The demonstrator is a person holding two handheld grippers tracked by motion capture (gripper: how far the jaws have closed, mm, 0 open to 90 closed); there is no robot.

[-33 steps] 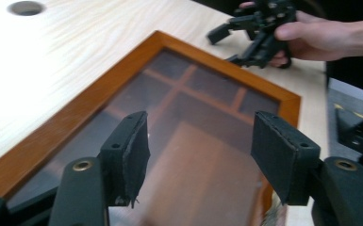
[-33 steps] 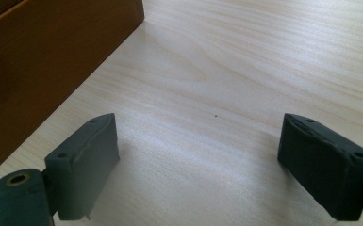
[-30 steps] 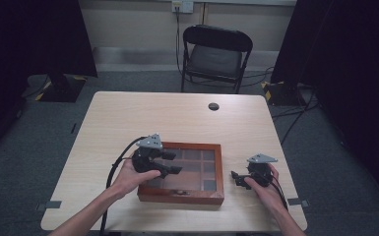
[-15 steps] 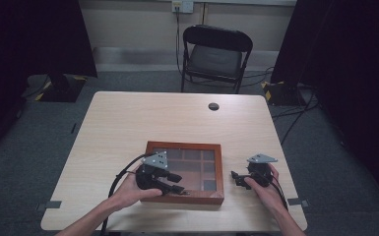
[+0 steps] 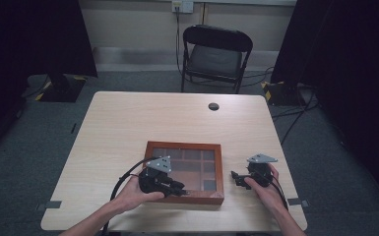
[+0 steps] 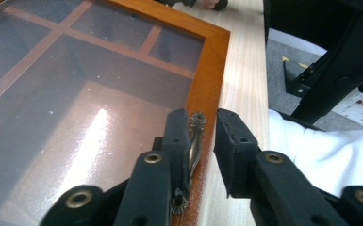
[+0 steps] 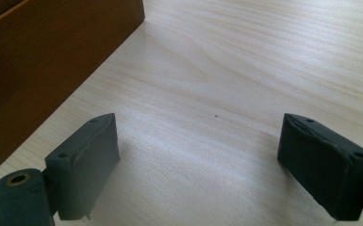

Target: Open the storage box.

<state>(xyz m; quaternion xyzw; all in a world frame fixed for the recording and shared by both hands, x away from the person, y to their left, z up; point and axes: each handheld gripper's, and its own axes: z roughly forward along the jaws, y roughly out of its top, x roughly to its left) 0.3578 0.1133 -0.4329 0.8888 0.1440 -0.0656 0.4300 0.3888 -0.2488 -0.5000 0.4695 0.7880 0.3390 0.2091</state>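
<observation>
Brass latch [image 6: 195, 141] on the near edge of the wooden box [image 5: 184, 147], at the surface's [image 5: 128, 123] six o'clock, sits between the just-closing left claw's [image 6: 202, 136] narrowed jaws, while the right claw [image 7: 198, 155], at four o'clock, gapes wide.

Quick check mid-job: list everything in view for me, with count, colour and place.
wooden display box: 1, reddish-brown with glass lid, near edge of table
brass handle: 1, brass, on the box's front rim
table: 1, light wood, centre
round cap: 1, black, far side of table
folding chair: 1, black, beyond table
left gripper: 1, black, jaws just closing around the brass handle
right gripper: 1, black, open, right of box
</observation>
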